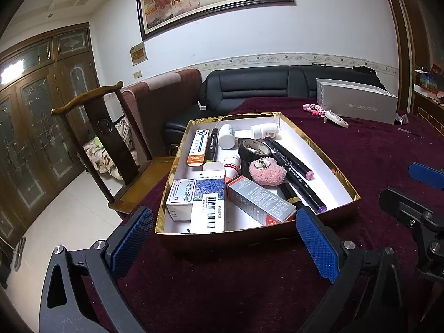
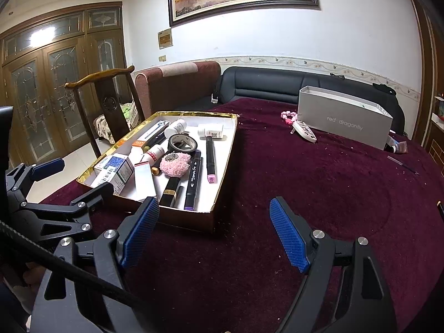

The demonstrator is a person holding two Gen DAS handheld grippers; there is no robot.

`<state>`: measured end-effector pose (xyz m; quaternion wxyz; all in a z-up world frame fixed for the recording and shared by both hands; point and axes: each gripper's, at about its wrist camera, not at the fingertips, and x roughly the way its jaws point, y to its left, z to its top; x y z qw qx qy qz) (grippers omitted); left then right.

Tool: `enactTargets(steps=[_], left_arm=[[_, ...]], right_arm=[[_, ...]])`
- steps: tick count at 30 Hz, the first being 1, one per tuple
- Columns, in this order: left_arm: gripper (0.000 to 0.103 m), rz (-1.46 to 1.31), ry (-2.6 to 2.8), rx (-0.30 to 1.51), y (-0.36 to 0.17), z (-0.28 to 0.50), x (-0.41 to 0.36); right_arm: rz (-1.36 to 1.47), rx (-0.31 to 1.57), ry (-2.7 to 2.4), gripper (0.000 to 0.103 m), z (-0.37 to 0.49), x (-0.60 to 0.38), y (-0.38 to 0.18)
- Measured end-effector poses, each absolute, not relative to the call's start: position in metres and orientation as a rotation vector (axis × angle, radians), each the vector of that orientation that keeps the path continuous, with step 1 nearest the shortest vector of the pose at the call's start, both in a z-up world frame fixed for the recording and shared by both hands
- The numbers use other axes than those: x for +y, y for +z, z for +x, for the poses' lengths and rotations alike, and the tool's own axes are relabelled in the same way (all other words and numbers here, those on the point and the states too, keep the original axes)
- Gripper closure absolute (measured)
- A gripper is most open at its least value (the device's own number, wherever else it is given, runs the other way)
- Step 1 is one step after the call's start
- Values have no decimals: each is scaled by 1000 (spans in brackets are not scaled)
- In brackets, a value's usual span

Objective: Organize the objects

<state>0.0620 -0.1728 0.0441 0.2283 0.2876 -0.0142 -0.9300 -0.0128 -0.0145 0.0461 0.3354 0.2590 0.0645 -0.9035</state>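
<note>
Maroon-clothed counter [image 2: 305, 183] carries gold-rimmed tray [image 1: 344, 179] already packed with boxes, markers, bottles; left gripper [image 1: 224, 238] and right gripper [image 2: 213, 233] hover nearby, jaws apart, empty, likely choosing next pick.

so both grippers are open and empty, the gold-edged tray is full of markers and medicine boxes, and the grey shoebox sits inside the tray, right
Not quite. The grey shoebox is not inside the gold-edged tray; it stands apart on the maroon tablecloth, as the right wrist view shows. The rest holds: left gripper and right gripper open and empty.
</note>
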Motion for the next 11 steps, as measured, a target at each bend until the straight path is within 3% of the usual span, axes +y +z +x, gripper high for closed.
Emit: enactTargets(steps=[11], left_arm=[[2, 772, -2567, -37, 45, 67, -178]], right_arm=[[679, 174, -2360, 20, -14, -15, 45]])
